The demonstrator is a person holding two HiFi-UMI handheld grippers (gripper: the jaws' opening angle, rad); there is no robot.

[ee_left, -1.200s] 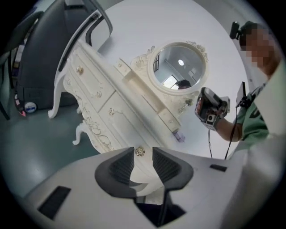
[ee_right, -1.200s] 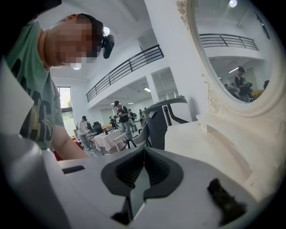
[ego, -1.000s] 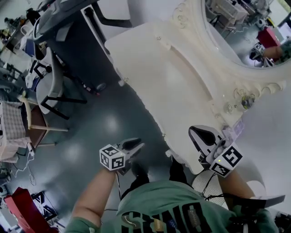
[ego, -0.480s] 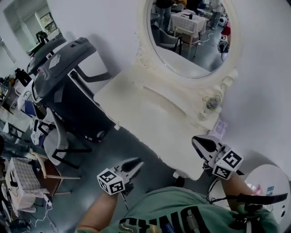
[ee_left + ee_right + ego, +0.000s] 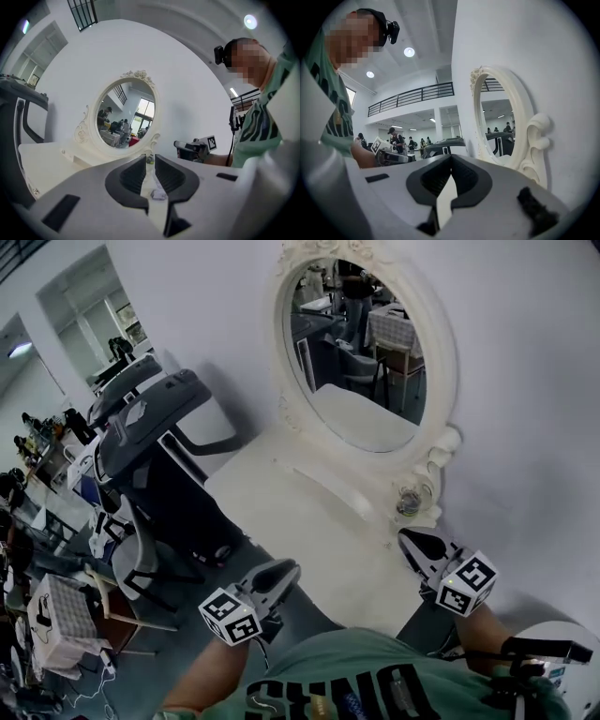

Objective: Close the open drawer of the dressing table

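The white dressing table [image 5: 281, 512] with its oval mirror [image 5: 361, 352] stands against the wall. Its front and drawer are hidden in every view. My left gripper [image 5: 286, 568] hangs off the table's near left edge, pointing level at the mirror [image 5: 124, 124]. Its jaws are closing; a narrow gap remains between them [image 5: 149, 157], with nothing in it. My right gripper [image 5: 405, 536] is over the table's right end, beside the mirror frame [image 5: 525, 140]. Its jaws [image 5: 451, 158] meet at the tips and hold nothing.
A dark treadmill [image 5: 141, 427] stands left of the table, with chairs [image 5: 141, 559] on the floor beyond it. A small glass ornament [image 5: 408, 501] sits on the tabletop by the mirror's foot. A white round stool [image 5: 567, 638] is at lower right.
Both grippers have risen from below the table's front edge to tabletop height. The head view has tilted up from the floor to the whole mirror. The left jaws have narrowed.
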